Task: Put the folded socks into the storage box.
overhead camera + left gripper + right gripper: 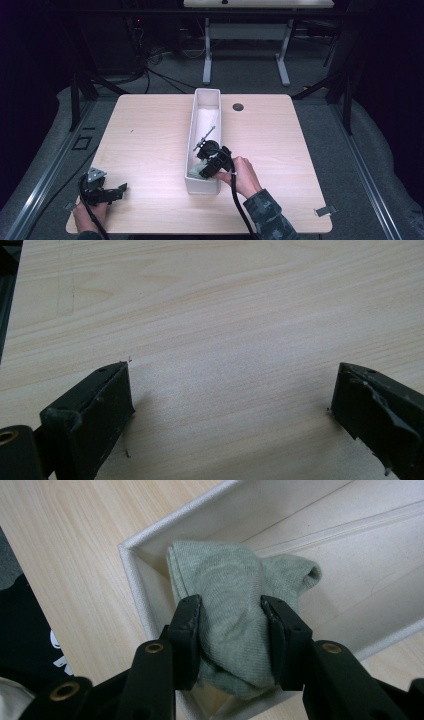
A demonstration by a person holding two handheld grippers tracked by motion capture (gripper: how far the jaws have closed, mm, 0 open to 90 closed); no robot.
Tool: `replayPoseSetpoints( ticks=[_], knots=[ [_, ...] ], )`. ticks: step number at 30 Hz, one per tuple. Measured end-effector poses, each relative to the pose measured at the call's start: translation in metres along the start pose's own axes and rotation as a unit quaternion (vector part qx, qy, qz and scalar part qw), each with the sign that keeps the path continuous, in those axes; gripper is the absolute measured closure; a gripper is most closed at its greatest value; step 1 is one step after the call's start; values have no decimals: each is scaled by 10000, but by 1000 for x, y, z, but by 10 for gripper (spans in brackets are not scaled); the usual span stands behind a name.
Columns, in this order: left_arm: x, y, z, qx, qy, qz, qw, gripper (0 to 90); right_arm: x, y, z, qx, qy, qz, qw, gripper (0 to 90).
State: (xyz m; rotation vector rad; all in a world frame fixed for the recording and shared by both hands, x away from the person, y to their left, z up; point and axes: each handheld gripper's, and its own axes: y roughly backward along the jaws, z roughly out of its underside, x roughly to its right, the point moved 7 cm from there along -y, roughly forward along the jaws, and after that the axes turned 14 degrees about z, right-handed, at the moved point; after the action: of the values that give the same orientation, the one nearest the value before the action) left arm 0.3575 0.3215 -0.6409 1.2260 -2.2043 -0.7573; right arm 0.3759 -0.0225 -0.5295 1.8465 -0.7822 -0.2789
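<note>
At bin's (192,150) near corner, I've R gripper (231,611) clamped across green sock (235,595), long axis fwd; L gripper (230,390) open, idle.

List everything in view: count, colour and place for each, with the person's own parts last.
table: one, light wood, centre of the high view.
long box: one, white, open-topped, lengthwise on the table's middle.
rolled cloth: one, grey-green, in the box's near corner, between the right gripper's jaws.
cable hole: one, dark, right of the box's far end.
second table: one, white legs, on the floor beyond.
left gripper: one, black, open above bare wood at the near left corner.
right gripper: one, black, clamped on the cloth.
right hand: one, camouflage sleeve, beside the box.
</note>
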Motion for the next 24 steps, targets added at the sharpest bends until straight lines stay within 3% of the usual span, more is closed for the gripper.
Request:
replayPoseSetpoints(
  ticks=[10,20,21,24],
  knots=[
    [0,0,0,1,-2,0,10000,31,-2,-2,0,-27,-19,-94,9999,594],
    [0,0,0,3,-3,5,10000,32,-1,-2,-1,3,-51,-79,10000,572],
    [0,0,0,3,0,6,10000,32,0,-2,-1,-41,-18,9,10000,569],
    [0,0,0,4,0,5,10000,32,-2,-3,-1,-6,-36,-75,10000,569]
  ],
)
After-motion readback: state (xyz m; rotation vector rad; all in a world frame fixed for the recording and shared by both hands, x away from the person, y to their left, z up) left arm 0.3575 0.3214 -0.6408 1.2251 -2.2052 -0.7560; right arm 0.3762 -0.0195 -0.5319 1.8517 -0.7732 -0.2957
